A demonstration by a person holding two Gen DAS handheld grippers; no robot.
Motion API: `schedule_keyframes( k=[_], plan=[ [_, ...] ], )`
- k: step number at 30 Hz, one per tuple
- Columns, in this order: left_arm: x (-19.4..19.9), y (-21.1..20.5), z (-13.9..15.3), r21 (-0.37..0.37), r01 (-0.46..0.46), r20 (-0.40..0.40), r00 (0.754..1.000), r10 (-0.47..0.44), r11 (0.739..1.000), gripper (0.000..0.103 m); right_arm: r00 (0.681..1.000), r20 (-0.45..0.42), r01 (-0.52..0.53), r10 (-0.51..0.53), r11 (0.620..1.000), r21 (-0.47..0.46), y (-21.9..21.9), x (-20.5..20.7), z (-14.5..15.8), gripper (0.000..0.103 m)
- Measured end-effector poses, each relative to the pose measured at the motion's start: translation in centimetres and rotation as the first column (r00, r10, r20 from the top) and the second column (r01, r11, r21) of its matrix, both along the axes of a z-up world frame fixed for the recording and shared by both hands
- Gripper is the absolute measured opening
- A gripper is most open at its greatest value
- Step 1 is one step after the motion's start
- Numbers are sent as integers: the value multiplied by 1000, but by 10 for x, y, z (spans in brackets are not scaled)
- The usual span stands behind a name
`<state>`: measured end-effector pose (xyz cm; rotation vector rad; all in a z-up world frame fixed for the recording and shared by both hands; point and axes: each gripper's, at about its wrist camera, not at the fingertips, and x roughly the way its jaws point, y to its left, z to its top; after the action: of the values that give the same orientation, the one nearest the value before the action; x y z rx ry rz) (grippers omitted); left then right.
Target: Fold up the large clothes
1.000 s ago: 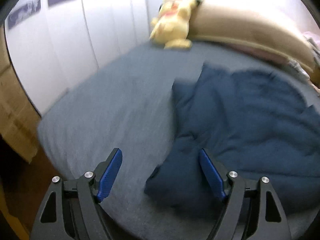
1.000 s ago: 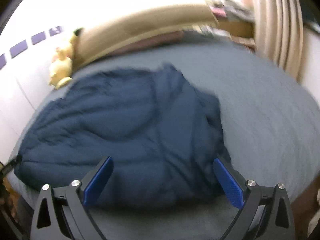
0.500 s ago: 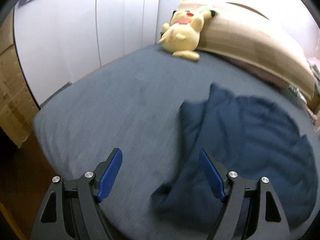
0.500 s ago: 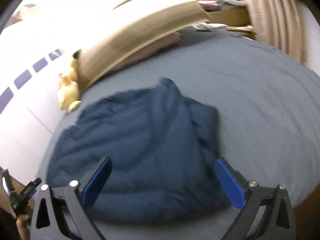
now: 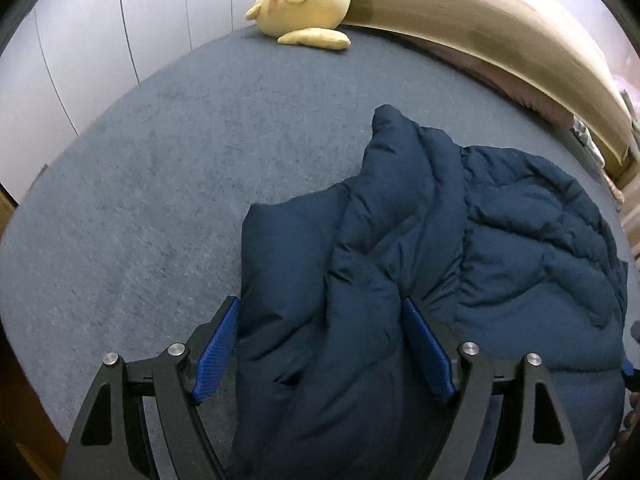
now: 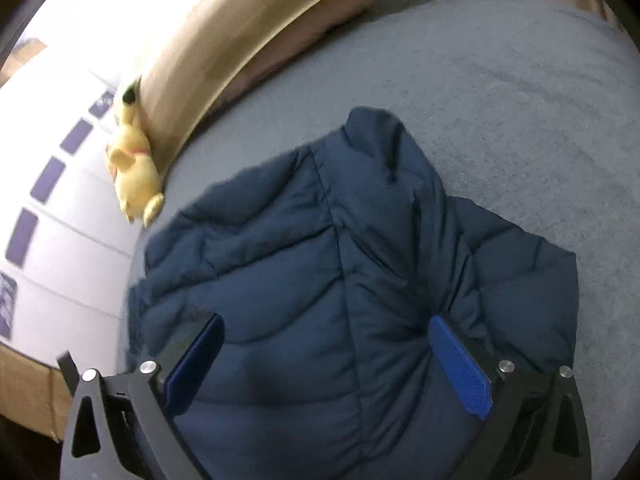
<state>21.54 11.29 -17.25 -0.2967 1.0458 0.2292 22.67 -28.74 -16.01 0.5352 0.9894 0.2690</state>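
Note:
A navy quilted puffer jacket [image 5: 440,264] lies crumpled on the grey bed [image 5: 160,184]. In the left wrist view my left gripper [image 5: 322,348] is open, its blue-padded jaws standing on either side of the jacket's left portion, close above it. In the right wrist view the jacket [image 6: 320,272] fills the middle, collar pointing toward the headboard. My right gripper [image 6: 328,364] is open, its jaws straddling the jacket's near body. Neither gripper holds fabric.
A yellow plush toy [image 5: 308,4] sits at the bed's far left corner, also in the right wrist view [image 6: 132,168]. A tan headboard [image 5: 500,36] and a pinkish pillow [image 6: 304,32] run along the far side. White wardrobe doors [image 5: 100,28] stand left. A cardboard box [image 6: 28,392] stands beside the bed.
Both grippers have moved forward and down over the jacket; it now lies between each pair of open jaws. The jacket itself looks unchanged.

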Motion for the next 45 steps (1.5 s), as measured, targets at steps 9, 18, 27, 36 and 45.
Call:
schedule_keyframes(
  k=[9,18,27,36,45],
  plan=[
    [27,-5,50,121,-11,96,995,-1,993,81,995,92,39,-41,999,24,3,31,46,103],
    [24,10,42,108,-85,43,996,81,990,81,992,108,75,-73,997,-17,-4,27,51,103],
    [-94,-41,124,100,46,283,956,-73,994,82,929,362,23,70,969,-245,42,-127,138,103],
    [-171,-72,153,97,118,331,933,-144,988,88,897,431,16,98,967,-253,64,-254,143,103],
    [-221,-89,159,150,127,357,918,-174,980,88,901,432,105,18,960,-258,64,-318,120,103]
  ],
)
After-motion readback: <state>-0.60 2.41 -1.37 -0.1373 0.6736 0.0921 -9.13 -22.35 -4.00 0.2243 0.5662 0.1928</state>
